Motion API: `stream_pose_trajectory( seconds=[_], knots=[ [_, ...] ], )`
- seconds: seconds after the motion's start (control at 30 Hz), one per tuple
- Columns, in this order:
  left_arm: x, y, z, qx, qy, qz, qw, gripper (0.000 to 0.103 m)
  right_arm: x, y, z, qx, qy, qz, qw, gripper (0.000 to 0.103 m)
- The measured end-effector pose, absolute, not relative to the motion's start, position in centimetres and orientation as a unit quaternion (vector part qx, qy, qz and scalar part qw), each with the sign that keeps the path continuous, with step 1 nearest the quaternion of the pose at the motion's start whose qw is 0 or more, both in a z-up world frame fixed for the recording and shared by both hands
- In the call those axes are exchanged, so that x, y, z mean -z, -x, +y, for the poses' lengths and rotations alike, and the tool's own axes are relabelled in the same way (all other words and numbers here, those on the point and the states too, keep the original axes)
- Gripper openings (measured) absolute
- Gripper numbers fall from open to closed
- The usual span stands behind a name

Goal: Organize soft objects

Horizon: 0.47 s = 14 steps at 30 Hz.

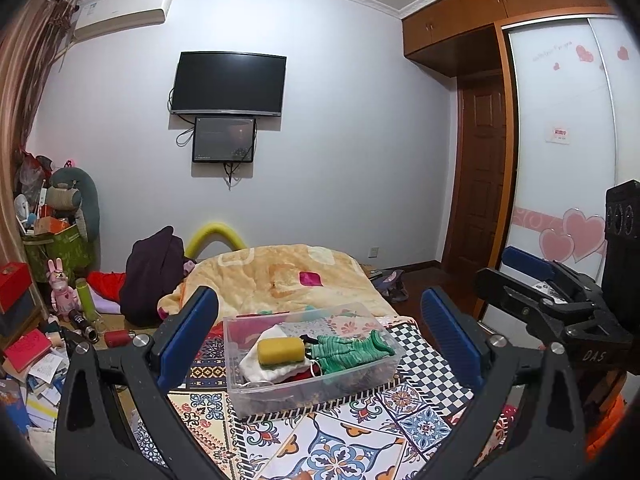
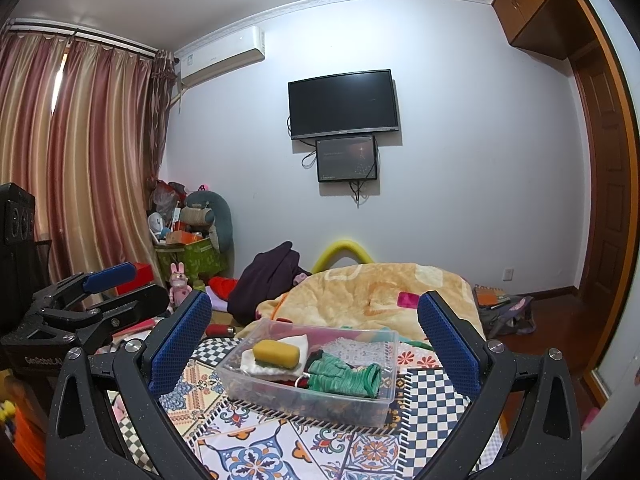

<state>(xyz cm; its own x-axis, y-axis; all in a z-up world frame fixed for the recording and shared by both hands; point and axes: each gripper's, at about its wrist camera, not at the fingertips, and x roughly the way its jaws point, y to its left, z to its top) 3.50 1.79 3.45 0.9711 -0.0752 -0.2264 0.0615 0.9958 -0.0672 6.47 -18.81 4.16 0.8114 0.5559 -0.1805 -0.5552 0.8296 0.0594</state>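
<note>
One clear rectangular plastic bin on the patterned tile-print mat holds one yellow sponge, one green knitted cloth and one white cloth. Left gripper and right gripper: both spread wide, empty. Only the right wrist view shows the striped pink curtains.

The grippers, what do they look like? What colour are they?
The left gripper and the right gripper look alike: black speckled plastic arms shaped like a wide V, with silver round screws. Their fingers carry flat blue pads with a bumpy, dotted surface. Seen from the left wrist view, the right gripper's body has pale letters reading "DAS". No cables or sleeves show.
</note>
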Motion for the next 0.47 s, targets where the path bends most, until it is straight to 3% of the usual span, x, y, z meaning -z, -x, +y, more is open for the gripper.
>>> stream_pose_trajectory(
  seconds=[0.47],
  knots=[
    [-3.47, -3.51, 1.65, 0.039, 0.035, 0.118, 0.992, 0.103, -4.04, -6.62, -18.92, -0.291, 0.001, 0.097, 0.952, 0.103]
  ],
)
